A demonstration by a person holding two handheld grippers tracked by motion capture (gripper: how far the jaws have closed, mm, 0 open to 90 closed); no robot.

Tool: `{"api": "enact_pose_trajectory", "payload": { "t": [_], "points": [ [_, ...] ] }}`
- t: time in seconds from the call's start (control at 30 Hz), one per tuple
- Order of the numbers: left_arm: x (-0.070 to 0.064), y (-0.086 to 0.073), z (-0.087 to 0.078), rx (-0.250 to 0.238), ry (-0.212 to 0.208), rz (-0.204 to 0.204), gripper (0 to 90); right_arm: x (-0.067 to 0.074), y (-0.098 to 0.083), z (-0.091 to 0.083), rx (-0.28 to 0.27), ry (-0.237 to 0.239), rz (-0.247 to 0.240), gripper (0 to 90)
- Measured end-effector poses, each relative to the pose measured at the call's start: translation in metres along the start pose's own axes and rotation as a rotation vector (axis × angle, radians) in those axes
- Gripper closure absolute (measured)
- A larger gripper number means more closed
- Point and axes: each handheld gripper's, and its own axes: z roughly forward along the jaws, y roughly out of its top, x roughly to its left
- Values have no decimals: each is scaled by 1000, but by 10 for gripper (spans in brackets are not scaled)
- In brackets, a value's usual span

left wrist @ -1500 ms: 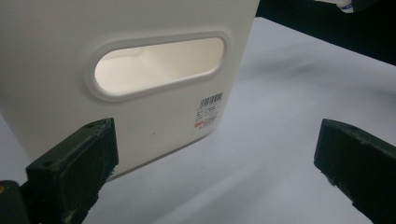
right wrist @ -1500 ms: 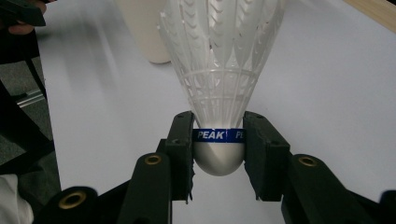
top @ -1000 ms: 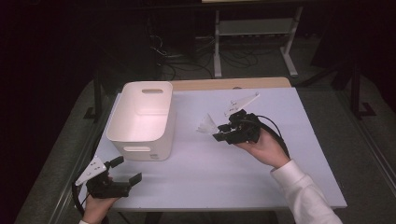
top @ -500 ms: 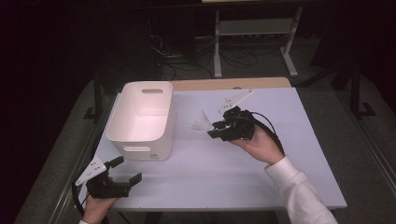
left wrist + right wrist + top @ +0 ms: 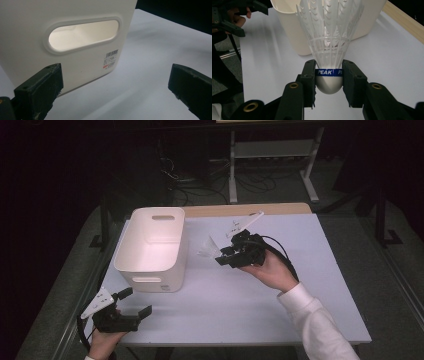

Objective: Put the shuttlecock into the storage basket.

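Shuttlecock (image 5: 329, 47) clamped by its cork in right tool (image 5: 329, 75), now carried slightly closer to white bin (image 5: 150, 247) than a second ago, above desk (image 5: 240, 315). Drop into bin likely next. Left tool (image 5: 136, 303) apart, idle at bin's near end.

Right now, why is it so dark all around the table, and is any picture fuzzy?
High view: light falls on the table and white bin; the room behind stays nearly black. Right gripper view: the shuttlecock between the fingers is sharp, its feather tips glare white, and the table edge is slightly soft. Left gripper view: the bin's handle hole glows; the bin label is too fuzzy to read.
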Motion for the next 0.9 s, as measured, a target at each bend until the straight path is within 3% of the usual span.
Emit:
{"api": "enact_pose_trajectory", "payload": {
  "t": [0.9],
  "points": [
    [0, 0, 0, 8, 1, 6, 0, 5, 32, 11, -26, 22, -34, 630]
  ]
}}
